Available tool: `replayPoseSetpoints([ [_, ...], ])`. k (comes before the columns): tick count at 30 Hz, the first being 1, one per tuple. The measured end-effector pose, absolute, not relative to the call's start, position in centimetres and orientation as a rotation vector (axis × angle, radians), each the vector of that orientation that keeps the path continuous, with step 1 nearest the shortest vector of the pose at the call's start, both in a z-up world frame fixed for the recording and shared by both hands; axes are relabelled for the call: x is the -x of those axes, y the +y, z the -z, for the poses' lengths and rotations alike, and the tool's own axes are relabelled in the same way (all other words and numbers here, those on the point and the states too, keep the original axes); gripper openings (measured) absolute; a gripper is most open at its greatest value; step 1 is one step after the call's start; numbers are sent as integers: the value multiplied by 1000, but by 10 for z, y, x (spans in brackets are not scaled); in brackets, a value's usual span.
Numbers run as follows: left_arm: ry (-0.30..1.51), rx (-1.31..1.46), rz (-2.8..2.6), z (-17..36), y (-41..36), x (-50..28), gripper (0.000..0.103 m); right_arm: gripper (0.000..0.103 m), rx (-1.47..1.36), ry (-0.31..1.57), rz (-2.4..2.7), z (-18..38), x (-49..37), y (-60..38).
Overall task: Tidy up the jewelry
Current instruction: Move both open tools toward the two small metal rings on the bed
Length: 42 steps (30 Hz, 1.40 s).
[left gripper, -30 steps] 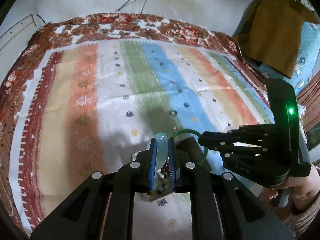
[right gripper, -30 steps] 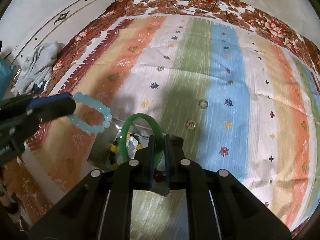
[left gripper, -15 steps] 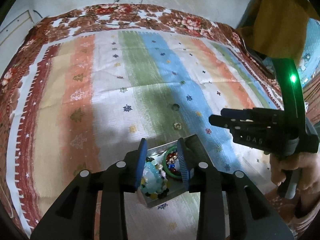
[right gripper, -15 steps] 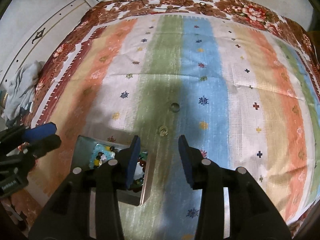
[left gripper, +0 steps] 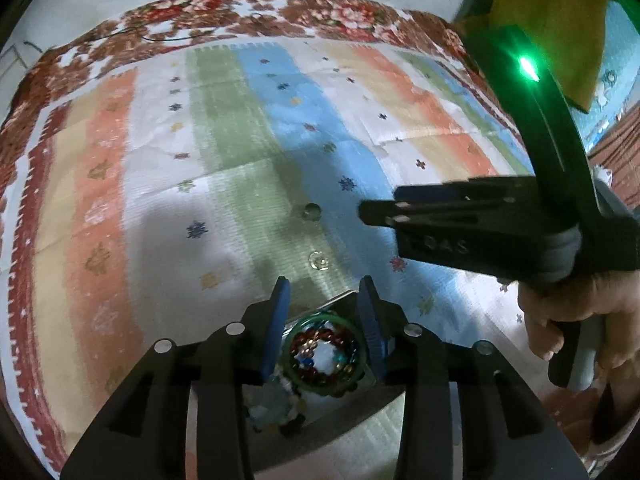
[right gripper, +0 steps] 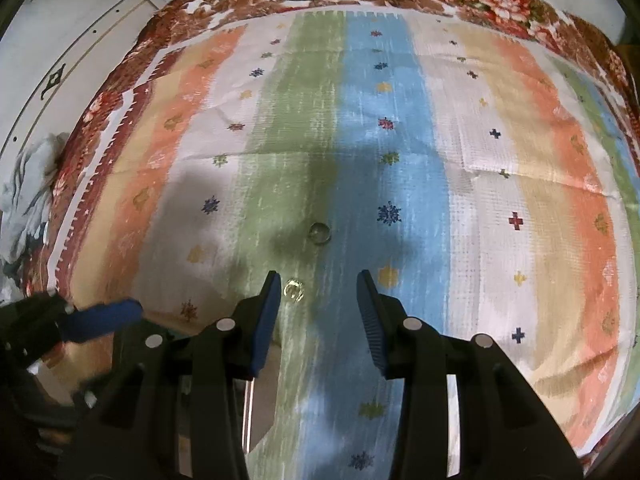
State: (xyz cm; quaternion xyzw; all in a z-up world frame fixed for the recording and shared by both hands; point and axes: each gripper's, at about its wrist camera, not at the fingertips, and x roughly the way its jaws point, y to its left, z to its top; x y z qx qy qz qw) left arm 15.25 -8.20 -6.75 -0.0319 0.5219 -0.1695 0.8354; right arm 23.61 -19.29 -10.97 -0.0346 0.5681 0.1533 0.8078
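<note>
Below, both tools gape, left tool [left gripper: 324,300] over glossy beads ringed by a green bangle [left gripper: 325,350], right tool [right gripper: 318,292] above woven cloth [right gripper: 400,120].

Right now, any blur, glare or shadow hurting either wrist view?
Left wrist view: the right gripper and its green LED are motion-smeared, and a shadow crosses the cloth near the two rings. Right wrist view: slight blur; a dark shadow falls around the far ring; fisheye bends the stripes at the edges.

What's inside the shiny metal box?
Inside the metal box lies a green bangle ringing dark red beads, with a pale blue bead bracelet beside it. The left gripper covers the rest.
</note>
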Motion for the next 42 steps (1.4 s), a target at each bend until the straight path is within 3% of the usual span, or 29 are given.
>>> replayPoseSetpoints([
  [29,1276,-22,369,143,-137,-211,44,41,102,1376,-364,181,-313,-183],
  [39,1316,2,334,156,-138,-221,44,31,61,1408,-361,193,-324,-187],
  [42,1311,29,333,156,-133,-224,44,22,50,1410,-370,193,-324,-186],
])
